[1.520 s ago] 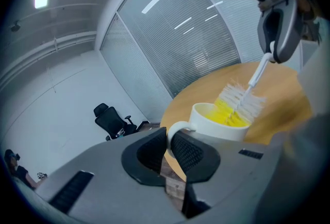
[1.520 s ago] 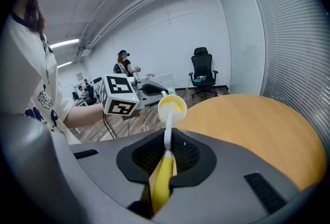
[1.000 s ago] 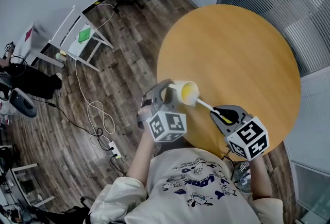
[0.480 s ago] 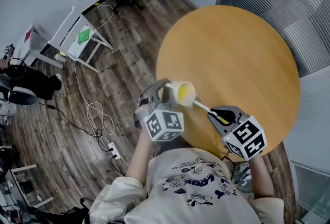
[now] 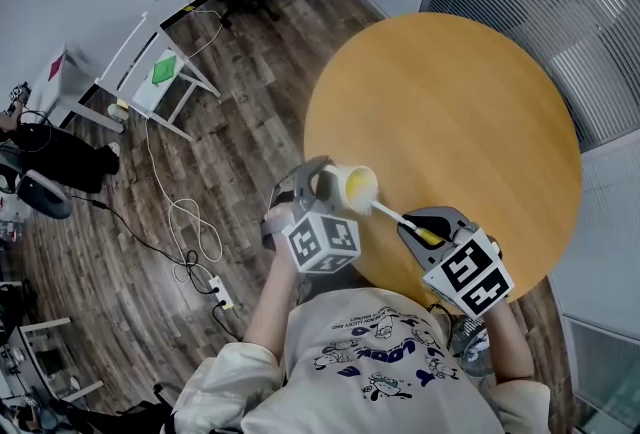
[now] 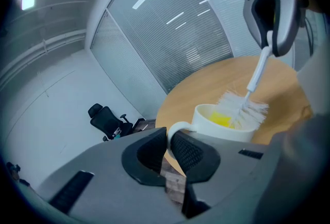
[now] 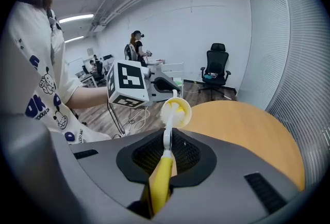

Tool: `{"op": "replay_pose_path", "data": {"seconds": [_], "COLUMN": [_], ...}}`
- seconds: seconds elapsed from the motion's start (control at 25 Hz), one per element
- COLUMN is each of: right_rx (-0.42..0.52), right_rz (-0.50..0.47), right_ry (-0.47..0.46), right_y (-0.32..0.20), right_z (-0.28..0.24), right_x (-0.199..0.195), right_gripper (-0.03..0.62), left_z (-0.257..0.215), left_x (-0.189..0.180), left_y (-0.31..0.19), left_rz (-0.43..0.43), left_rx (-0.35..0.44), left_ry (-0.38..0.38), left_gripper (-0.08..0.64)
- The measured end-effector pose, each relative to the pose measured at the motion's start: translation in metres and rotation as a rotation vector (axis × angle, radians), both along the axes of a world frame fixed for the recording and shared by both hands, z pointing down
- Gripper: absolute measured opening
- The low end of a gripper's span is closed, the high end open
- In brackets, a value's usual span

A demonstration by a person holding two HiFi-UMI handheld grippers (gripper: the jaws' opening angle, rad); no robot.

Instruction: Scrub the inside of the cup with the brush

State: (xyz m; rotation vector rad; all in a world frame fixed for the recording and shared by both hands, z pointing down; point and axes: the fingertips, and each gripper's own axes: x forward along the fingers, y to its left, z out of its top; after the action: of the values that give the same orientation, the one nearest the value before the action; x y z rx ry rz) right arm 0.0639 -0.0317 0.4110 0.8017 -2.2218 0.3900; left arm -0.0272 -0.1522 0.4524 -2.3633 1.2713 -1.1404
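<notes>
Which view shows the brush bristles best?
Left gripper view: the brush bristles are large and sharp at the cup mouth. Head view shows them tiny; right gripper view looks along the handle, bristles small in the cup.

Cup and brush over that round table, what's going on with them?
A person holds a hand-held gripper in each hand. The left hand-held gripper pinches the handle of a white cup with a yellow inside, holding it tipped in the air over the near edge of the wooden table. The right hand-held gripper clamps the yellow handle of a brush. Its white bristles sit in the cup's mouth, partly spilling over the rim, as for scrubbing.
</notes>
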Motion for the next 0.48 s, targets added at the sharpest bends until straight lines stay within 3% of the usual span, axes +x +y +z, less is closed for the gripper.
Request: {"op": "replay_pose_path", "data": {"seconds": [0.24,0.48], "right_rx": [0.009,-0.006], "right_rz": [-0.024,-0.036], "right_ry": [0.036,0.044], "right_y": [-0.001,0.000], "right_z": [-0.001,-0.001], "right_x": [-0.001,-0.001], "right_gripper": [0.048,0.048], "left_z": [0.008,0.009], "left_x": [0.003,0.007], "left_y": [0.005,0.013], "left_rz": [0.024,0.102], "left_rx": [-0.009,0.005], "left_ry": [-0.033,-0.086], "left_gripper": [0.035,0.035]}}
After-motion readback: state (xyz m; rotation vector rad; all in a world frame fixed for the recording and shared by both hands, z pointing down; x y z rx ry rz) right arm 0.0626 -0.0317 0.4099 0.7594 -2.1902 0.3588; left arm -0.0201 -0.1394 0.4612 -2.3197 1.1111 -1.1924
